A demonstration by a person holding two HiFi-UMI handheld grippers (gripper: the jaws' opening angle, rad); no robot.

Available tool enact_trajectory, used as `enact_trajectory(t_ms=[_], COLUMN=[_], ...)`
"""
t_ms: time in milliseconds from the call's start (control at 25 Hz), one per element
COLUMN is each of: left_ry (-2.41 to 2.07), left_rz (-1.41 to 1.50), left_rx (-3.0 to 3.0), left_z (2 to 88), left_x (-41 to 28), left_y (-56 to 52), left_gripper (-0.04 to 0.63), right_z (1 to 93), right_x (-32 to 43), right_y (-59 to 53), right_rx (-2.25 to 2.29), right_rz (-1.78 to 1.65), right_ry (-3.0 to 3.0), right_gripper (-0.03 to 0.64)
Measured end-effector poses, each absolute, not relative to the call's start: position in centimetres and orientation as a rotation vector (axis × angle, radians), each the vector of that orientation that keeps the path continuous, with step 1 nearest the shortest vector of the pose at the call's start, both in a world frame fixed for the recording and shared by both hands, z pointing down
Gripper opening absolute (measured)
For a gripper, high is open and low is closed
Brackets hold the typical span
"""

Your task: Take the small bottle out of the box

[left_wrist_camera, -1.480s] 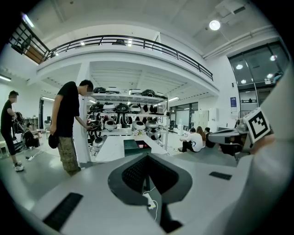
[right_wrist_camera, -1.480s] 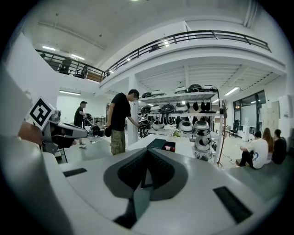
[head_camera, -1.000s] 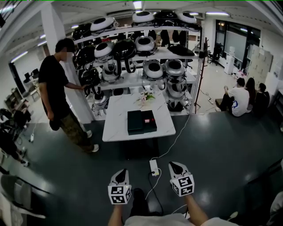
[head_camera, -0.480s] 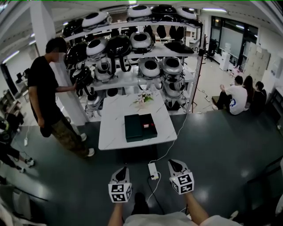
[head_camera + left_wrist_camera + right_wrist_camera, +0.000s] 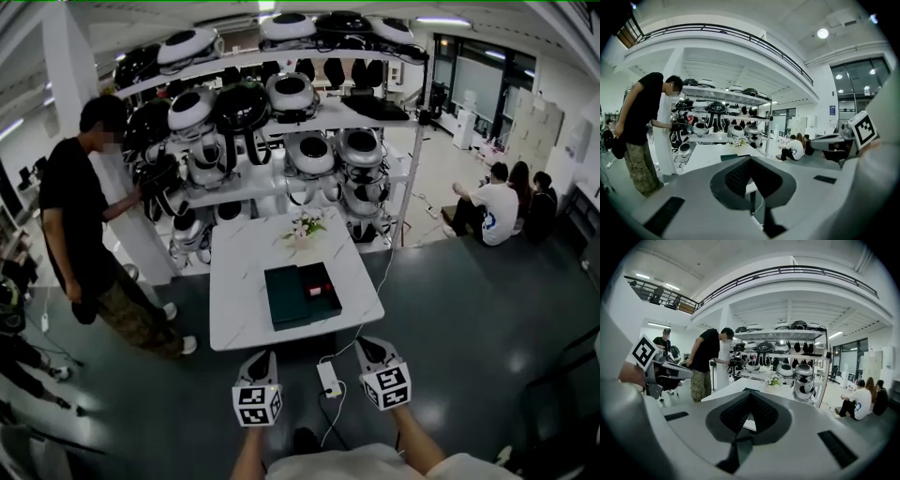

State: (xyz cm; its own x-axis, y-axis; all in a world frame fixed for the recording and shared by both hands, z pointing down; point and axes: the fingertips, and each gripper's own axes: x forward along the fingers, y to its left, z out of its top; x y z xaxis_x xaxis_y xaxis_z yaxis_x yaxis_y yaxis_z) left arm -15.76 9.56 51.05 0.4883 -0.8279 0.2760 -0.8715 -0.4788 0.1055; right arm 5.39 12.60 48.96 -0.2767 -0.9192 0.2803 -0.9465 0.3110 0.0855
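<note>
Okay, grab not started: left gripper (image 5: 260,360) and right gripper (image 5: 365,349) both hang short of the table's (image 5: 234,314) near edge, jaws together, nothing in them. Probably just carried closed for the approach. Box (image 5: 284,298) lies open mid-table. Small bottle (image 5: 314,290) looks like the pale speck in its red-lined half, too small to confirm.

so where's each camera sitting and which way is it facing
Head view: on the person's head, facing down at the table and box; left gripper, right gripper and forearms show.
Left gripper view: on the left gripper, facing the table along its shut fingers.
Right gripper view: the same from the right gripper.
Shared: table, shelves.
</note>
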Motion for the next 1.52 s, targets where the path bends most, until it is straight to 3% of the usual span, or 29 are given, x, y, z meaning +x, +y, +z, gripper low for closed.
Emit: enact_trajectory(t_ms=[560, 1520], left_ry=[-1.323, -1.326], left_rz=[0.279, 0.323], left_rx=[2.590, 2.564], left_z=[51.9, 54.4], left_x=[-16.1, -12.5], left_y=[-2.9, -9.9], left_gripper=[0.018, 0.018], right_z=[49.5, 52.9], right_x=[3.9, 8.0], right_y=[1.9, -5.6], right_rx=[1.778, 1.760], right_rz=[0.139, 0.219], right_ry=[-2.222, -2.233], right_gripper=[0.020, 0.020])
